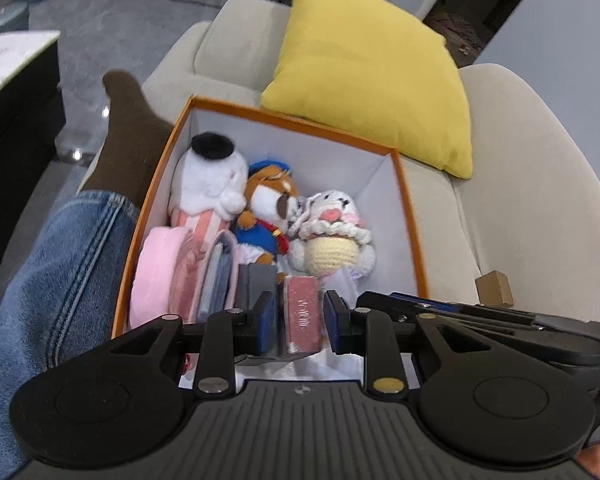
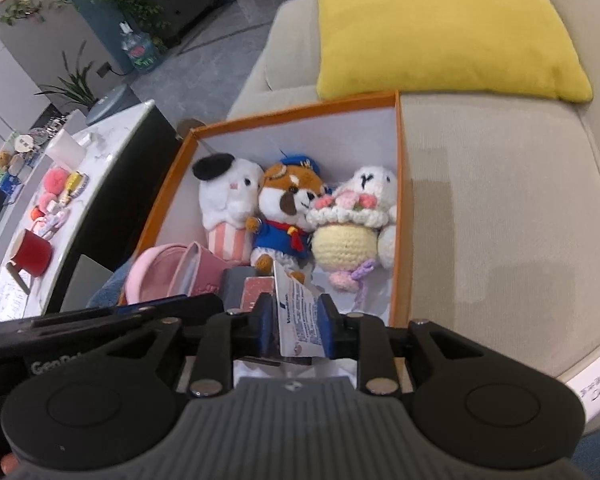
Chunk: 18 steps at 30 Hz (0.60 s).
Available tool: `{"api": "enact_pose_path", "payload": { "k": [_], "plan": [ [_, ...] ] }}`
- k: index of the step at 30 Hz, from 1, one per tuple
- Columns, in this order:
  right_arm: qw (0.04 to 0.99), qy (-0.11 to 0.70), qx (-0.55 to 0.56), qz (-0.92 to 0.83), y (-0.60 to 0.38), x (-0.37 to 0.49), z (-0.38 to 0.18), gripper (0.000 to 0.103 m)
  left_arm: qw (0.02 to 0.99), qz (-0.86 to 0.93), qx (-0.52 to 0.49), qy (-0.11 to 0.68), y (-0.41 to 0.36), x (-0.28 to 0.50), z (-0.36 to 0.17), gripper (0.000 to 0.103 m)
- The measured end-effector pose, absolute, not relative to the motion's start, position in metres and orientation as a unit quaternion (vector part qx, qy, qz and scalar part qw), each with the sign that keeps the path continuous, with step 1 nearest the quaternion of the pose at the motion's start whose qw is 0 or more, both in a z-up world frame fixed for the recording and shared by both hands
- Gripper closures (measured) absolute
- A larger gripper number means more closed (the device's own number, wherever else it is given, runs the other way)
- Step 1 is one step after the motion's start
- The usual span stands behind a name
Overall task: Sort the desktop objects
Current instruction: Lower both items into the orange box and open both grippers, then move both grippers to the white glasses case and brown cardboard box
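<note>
box: your orange box [image 2: 400, 208] sits on the beige sofa [image 2: 500, 220], three plush toys lined up along its far wall, both grippers hovering over its near end.

right side: the right gripper [image 2: 296, 330] has a white printed packet [image 2: 298, 316] standing on edge between its fingers [image 2: 266, 328], long side running away from you. Fingers only partly apart, hugging it close; can't tell if they're actually pinching.

left side: the left gripper [image 1: 300, 322] straddles a pink box [image 1: 302, 312], narrow gaps both sides, so not gripping.

nearer hand: each is right over its own item.
</note>
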State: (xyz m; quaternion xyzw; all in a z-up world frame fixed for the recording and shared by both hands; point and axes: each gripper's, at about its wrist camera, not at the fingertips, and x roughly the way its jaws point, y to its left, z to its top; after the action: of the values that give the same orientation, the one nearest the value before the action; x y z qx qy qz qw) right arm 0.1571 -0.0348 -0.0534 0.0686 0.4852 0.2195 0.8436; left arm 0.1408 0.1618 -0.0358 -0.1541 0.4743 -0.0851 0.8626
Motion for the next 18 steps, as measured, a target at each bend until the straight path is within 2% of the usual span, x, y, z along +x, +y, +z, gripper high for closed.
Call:
{"api": "enact_pose_path", "payload": {
  "k": [5,13,18],
  "plan": [
    [0.853,0.463,0.071,0.229,-0.064,0.139,-0.032,0.069,0.874,-0.114,-0.120,0.458,0.134,0.129,-0.014,0.073],
    [0.862,0.461,0.059,0.205,-0.140,0.120,-0.014,0.069,0.876,-0.185,-0.049,0.442,0.064,0.112,0.006,0.072],
    [0.856,0.489,0.040,0.163,-0.196,0.120,-0.017,0.069,0.863,-0.238,0.006,0.446,0.013,0.109,0.003,0.072]
  ]
}}
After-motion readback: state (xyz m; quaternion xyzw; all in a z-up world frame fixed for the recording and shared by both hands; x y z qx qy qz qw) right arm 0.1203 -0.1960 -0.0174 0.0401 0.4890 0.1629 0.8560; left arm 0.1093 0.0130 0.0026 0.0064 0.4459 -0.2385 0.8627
